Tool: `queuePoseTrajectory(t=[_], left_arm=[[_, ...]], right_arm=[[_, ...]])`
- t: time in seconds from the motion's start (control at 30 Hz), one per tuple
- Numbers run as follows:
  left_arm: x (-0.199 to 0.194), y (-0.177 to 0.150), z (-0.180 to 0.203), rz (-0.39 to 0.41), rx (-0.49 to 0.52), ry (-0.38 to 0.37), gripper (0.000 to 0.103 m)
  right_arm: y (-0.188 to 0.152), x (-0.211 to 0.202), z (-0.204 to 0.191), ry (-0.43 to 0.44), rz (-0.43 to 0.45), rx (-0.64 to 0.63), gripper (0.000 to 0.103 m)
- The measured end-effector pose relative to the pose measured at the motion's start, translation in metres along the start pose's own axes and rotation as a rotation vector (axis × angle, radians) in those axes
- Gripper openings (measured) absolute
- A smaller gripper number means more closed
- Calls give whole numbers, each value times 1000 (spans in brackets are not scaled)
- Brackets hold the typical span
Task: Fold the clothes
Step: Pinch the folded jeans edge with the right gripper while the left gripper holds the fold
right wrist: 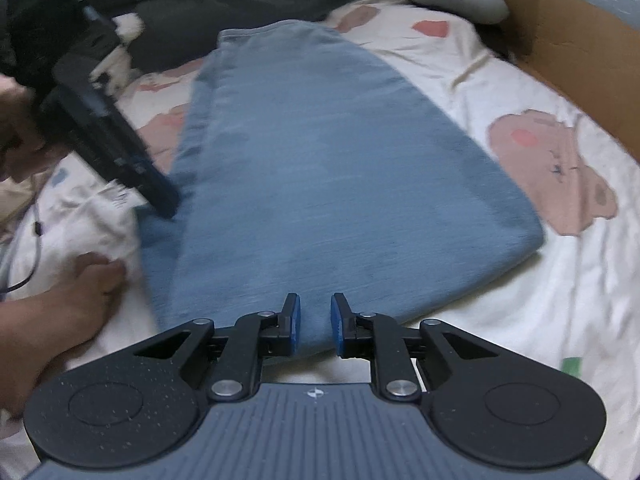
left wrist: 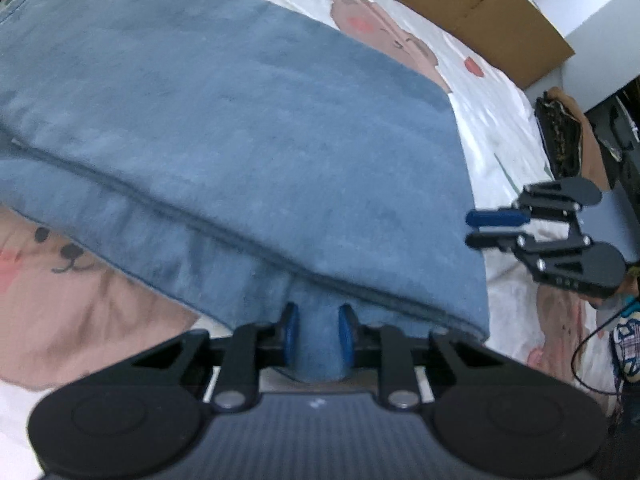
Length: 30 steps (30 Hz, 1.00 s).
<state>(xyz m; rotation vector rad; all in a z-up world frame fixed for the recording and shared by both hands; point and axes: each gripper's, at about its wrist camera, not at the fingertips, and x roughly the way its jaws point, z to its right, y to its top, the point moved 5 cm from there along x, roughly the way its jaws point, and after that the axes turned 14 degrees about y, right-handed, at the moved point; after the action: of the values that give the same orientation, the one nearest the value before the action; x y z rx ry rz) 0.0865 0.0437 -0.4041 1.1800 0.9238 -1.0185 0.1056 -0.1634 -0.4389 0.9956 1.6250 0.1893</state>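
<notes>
One blue garment (right wrist: 320,168) lay lengthwise on the bed (right wrist: 520,320), already doubled into a long, narrow panel on a white sheet printed with pink bears, its near end towards the person; that flat spread probably served to keep the layers squared for the next fold. The left hand-held gripper (left wrist: 318,334) was clamped on a bunched tuck of the blue cloth at the garment's near edge, jaws narrow with fabric filling the gap; gripping the hem there would let the end be lifted and carried over. The right hand-held gripper (right wrist: 315,326) stood at the near end with its jaws also narrow and cloth between the pads (right wrist: 294,320); whether they truly pinched it could not be told.

The left wrist view alone showed the stitched seam and the stacked layers along the garment's long edge, and the right hand-held gripper from the side, seemingly just off the cloth's corner. The right wrist view alone showed the garment's full length, a dark pile of clothes (right wrist: 200,0) beyond its far end, a cardboard box (right wrist: 580,52) beside the bed, and a bare foot (right wrist: 80,292) resting on the sheet near the left tool.
</notes>
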Motion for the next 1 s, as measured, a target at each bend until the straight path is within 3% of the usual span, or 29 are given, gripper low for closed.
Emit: queuePoseTrajectory(t=[0.43, 0.6, 0.73, 0.87, 1.0], left_arm=[[15, -6, -2, -53, -31, 52, 26], [17, -2, -1, -72, -43, 59, 26], [6, 0, -10, -73, -110, 34, 24], [-5, 4, -20, -42, -164, -14, 46], [-4, 7, -31, -27, -232, -2, 50]], right_arm=[[-13, 4, -34, 79, -10, 17, 17], [-19, 14, -46, 91, -56, -57, 18], [-14, 3, -36, 112, -31, 37, 20], [-11, -8, -21, 101, 21, 143, 20], [-10, -14, -2, 77, 73, 267, 22]])
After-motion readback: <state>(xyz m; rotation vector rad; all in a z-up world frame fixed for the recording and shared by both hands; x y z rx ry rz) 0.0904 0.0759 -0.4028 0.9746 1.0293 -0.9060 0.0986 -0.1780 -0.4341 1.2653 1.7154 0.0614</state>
